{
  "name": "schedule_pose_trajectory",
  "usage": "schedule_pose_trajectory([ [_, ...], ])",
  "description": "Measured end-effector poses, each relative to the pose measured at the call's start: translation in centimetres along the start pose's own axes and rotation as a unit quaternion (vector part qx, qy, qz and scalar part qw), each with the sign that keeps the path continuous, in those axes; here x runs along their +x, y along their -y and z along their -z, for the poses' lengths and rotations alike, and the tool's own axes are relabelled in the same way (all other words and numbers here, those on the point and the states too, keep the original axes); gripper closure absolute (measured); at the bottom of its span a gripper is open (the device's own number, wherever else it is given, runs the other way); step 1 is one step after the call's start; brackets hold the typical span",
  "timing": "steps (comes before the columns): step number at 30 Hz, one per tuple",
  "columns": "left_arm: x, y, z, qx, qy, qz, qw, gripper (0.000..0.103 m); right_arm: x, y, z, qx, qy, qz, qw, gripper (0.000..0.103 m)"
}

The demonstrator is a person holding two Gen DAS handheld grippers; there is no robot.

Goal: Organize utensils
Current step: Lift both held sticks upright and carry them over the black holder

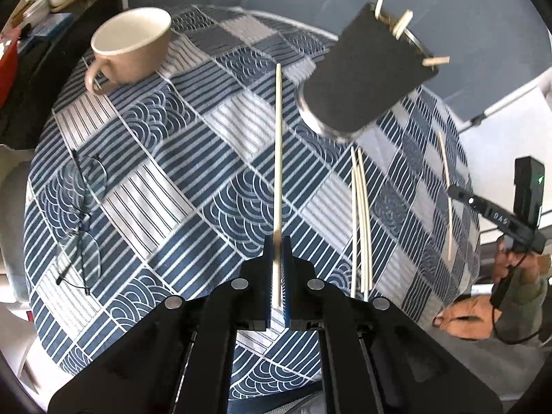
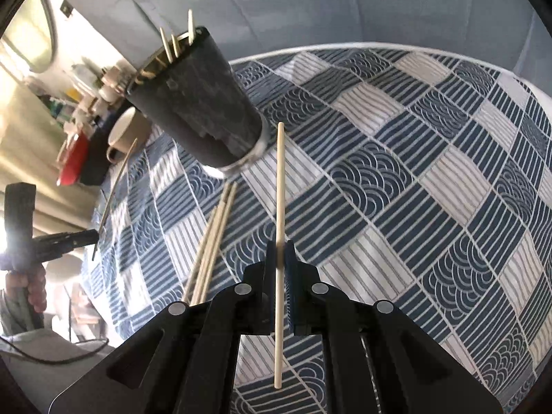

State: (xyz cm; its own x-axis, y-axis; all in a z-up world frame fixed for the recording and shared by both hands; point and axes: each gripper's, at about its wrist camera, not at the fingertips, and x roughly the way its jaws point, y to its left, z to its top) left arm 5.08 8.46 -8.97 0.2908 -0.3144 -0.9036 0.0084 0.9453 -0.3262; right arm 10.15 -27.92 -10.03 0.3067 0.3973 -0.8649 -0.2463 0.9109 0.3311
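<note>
My left gripper (image 1: 277,241) is shut on a pale wooden chopstick (image 1: 278,158) that points away over the table. My right gripper (image 2: 281,245) is shut on another chopstick (image 2: 280,207), held above the cloth. A dark cylindrical holder (image 1: 371,72) with a metal base stands at the far side with several chopstick tips showing above its rim; it also shows in the right wrist view (image 2: 196,103). A few loose chopsticks (image 1: 360,217) lie on the cloth below the holder, also seen in the right wrist view (image 2: 212,241).
The round table wears a blue and white patterned cloth (image 1: 165,179). A beige cup (image 1: 134,48) stands at the far left. Folded glasses (image 1: 81,220) lie near the left edge. A side shelf with clutter (image 1: 45,17) stands beyond the table.
</note>
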Motion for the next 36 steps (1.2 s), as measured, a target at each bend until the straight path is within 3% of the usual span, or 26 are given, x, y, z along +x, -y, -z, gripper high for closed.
schedule_pose_trajectory([
  [10,-3.3,1.7,-4.3,0.032,0.063,-0.01,0.9975,0.098,-4.1,-2.4,-5.2,-0.025,0.066,-0.037,0.997,0.098],
  [21,-6.5,6.5,-10.9,0.077,0.134,-0.005,0.988,0.098,-6.9,-6.7,-11.4,-0.069,0.132,-0.055,0.987,0.098],
  [29,-6.1,9.8,-15.3,0.097,0.153,0.039,0.9827,0.098,-6.9,-9.5,-16.2,-0.099,0.152,-0.072,0.981,0.098],
  [34,-5.1,10.6,-16.6,0.106,0.171,0.073,0.9768,0.098,-6.5,-10.4,-18.6,-0.109,0.18,-0.095,0.973,0.098],
  [36,-4.6,11.0,-16.8,0.112,0.187,0.069,0.9734,0.098,-6.1,-10.6,-19.3,-0.111,0.192,-0.101,0.97,0.098],
])
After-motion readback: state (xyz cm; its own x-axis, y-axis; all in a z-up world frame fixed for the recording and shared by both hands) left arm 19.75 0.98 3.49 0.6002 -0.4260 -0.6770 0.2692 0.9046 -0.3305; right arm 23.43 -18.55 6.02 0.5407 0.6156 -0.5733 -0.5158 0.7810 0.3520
